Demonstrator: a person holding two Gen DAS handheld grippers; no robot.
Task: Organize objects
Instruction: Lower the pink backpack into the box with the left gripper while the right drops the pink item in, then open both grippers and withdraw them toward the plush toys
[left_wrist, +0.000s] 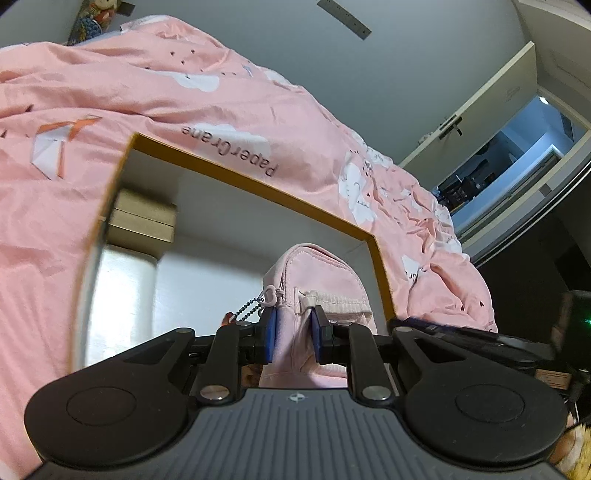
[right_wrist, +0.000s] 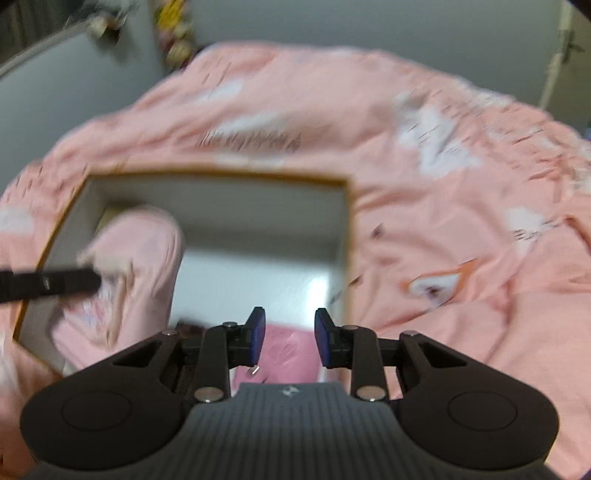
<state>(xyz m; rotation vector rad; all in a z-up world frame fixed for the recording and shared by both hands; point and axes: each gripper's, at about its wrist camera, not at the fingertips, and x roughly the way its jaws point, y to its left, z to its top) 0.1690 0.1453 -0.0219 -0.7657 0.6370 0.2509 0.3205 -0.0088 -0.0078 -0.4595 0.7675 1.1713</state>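
Observation:
A box with a yellow rim (left_wrist: 258, 184) and white inside lies open on the bed. My left gripper (left_wrist: 293, 334) is shut on a pale pink zip pouch (left_wrist: 317, 269) that stands inside the box, pads pinching its near end by the zipper. In the blurred right wrist view the same pouch (right_wrist: 140, 251) shows at the box's (right_wrist: 221, 175) left side, with a black finger (right_wrist: 55, 284) reaching to it. My right gripper (right_wrist: 290, 336) is open above the box's near edge, nothing between its pads. A flat pink packet (right_wrist: 291, 354) lies below it in the box.
A small tan box (left_wrist: 144, 221) sits in the far left corner of the big box. A pink bedcover (left_wrist: 184, 92) with white cloud prints surrounds it on all sides. A grey wall and an open door (left_wrist: 480, 122) stand beyond the bed.

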